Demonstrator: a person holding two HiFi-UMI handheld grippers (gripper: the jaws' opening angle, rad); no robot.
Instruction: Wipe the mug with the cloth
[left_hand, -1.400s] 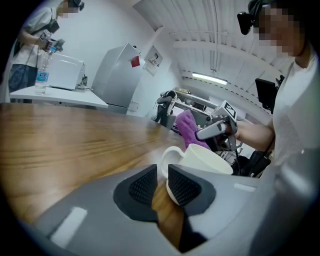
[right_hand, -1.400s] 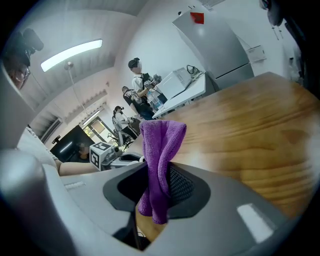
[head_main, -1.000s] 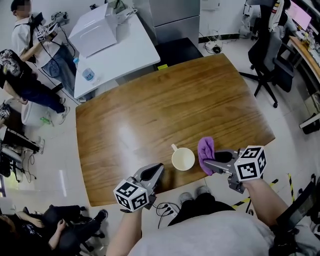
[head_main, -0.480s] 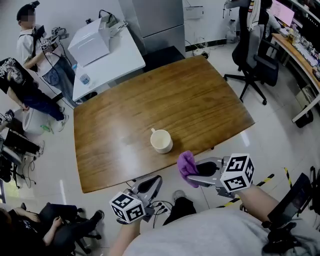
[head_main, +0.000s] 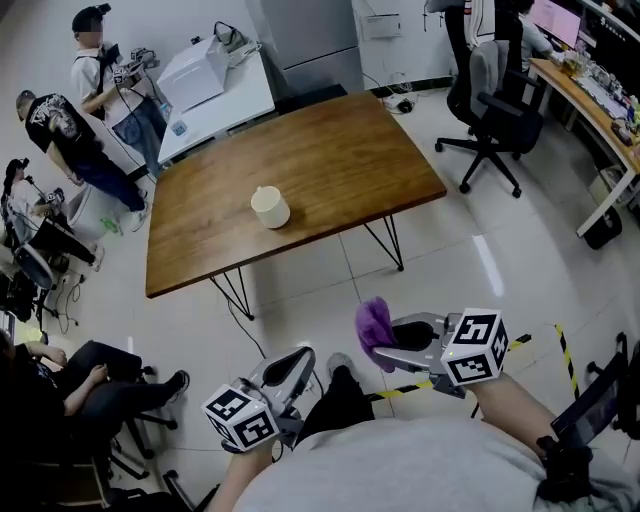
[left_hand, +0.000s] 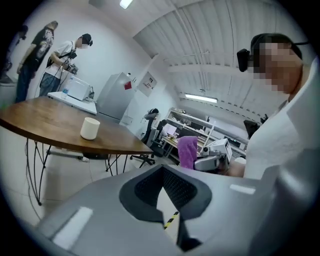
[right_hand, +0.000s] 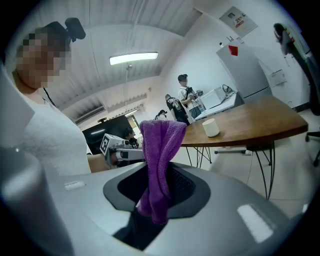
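The cream mug (head_main: 269, 207) stands alone on the wooden table (head_main: 330, 160), far ahead of both grippers. My right gripper (head_main: 398, 336) is shut on the purple cloth (head_main: 375, 329), which sticks up from its jaws over the floor. In the right gripper view the cloth (right_hand: 160, 150) hangs bunched between the pads, with the mug (right_hand: 210, 127) small in the distance. My left gripper (head_main: 289, 366) is shut and holds nothing. The left gripper view shows the mug (left_hand: 90, 128) on the table (left_hand: 45, 122) and the cloth (left_hand: 187, 151) off to the right.
Two people stand by a white desk (head_main: 215, 80) at the back left, others sit at the left edge. Office chairs (head_main: 492, 95) stand at the back right. Yellow-black tape (head_main: 560, 345) marks the floor near my feet.
Both grippers have drawn back from the table and now hang over the floor. The mug stays on the table, now far off. The cloth is still in the right gripper.
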